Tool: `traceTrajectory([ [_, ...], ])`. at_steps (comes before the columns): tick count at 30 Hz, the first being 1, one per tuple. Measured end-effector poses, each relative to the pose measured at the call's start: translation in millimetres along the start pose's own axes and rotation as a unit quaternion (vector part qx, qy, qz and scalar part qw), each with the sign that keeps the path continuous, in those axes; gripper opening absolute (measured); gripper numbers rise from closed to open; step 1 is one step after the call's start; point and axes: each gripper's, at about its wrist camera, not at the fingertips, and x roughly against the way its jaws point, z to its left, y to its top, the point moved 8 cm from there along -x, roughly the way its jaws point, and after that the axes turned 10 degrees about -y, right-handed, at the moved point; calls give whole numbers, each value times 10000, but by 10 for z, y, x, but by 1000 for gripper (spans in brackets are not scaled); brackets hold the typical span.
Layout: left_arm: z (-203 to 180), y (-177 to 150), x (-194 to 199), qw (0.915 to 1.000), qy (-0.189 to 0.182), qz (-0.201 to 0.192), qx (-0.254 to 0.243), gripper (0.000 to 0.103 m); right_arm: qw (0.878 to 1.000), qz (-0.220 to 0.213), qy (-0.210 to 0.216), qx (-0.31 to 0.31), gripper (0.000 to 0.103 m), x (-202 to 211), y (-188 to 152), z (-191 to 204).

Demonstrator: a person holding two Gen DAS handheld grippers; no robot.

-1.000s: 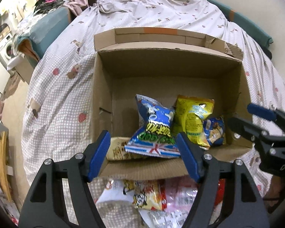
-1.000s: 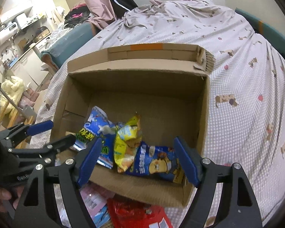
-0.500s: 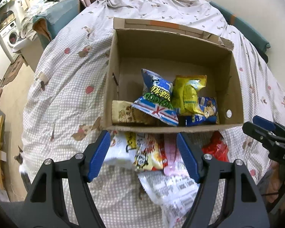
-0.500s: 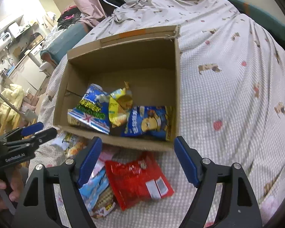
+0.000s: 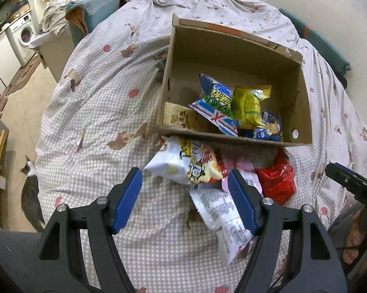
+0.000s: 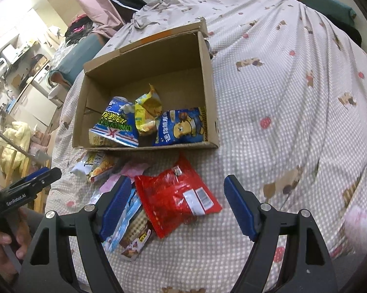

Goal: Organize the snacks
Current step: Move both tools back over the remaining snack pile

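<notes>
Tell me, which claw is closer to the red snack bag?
Right. The right claw hovers over the red snack bag; the left claw is off to its side, above the white bags.

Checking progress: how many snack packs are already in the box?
4 in the box: beige pack at left, blue-green, yellow, blue at right. More may lie underneath.

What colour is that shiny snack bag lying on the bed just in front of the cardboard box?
Red: the snack bag shows best in the right wrist view.

Left claw (image 5: 184, 201) open above snack packets (image 5: 183, 163) before cardboard box (image 5: 234, 139).
</notes>
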Motion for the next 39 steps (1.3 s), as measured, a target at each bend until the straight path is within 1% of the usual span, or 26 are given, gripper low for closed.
traceTrajectory([
  [2, -3, -60, -31, 9999, -41, 102, 39, 69, 9999, 45, 44, -81, 81, -8, -37, -2],
  [5, -42, -168, -133, 9989, -234, 383, 150, 69, 9997, 155, 28, -175, 81, -57, -88, -20],
  [8, -138, -281, -266, 9953, -548, 736, 303, 69, 9997, 170, -67, -173, 81, -86, -89, -37],
  [10, -227, -334, -336, 9914, -776, 945, 457, 69, 9996, 182, -84, -201, 81, -101, -90, -47],
  [12, -367, -375, -399, 9881, -950, 1130, 428, 69, 9995, 205, -114, -222, 81, -116, -94, -59],
  [14, -474, -416, -459, 9867, -968, 1266, 323, 69, 9994, 208, -156, -229, 81, -129, -93, -71],
  [16, -552, -462, -541, 9863, -875, 1390, 180, 69, 9994, 202, -179, -227, 81, -131, -92, -75],
  [18, -604, -531, -658, 9843, -786, 1575, 147, 69, 9994, 196, -186, -214, 81, -133, -89, -75],
  [21, -646, -580, -784, 9835, -695, 1670, 76, 69, 9994, 205, -204, -184, 81, -144, -93, -73],
  [24, -639, -587, -818, 9840, -667, 1650, 7, 69, 9994, 217, -199, -188, 81, -157, -95, -76],
  [25, -629, -597, -820, 9839, -652, 1666, 3, 66, 9994, 218, -202, -186, 81, -161, -93, -78],
  [27, -609, -643, -840, 9823, -637, 1761, -12, 51, 9994, 228, -201, -183, 81, -169, -92, -78],
  [29, -620, -696, -856, 9799, -728, 1860, 28, 44, 9993, 258, -205, -180, 81, -194, -95, -76],
  [30, -641, -718, -868, 9798, -744, 1857, 13, 42, 9993, 268, -200, -181, 81, -203, -96, -74],
  [32, -666, -741, -847, 9798, -742, 1854, -105, 35, 9993, 292, -193, -165, 81, -222, -102, -57],
  [35, -684, -741, -733, 9807, -779, 1779, -225, 32, 9993, 291, -199, -126, 81, -228, -103, -45],
  [39, -630, -710, -524, 9821, -802, 1684, -251, 32, 9992, 272, -172, -222, 81, -208, -103, -78],
])
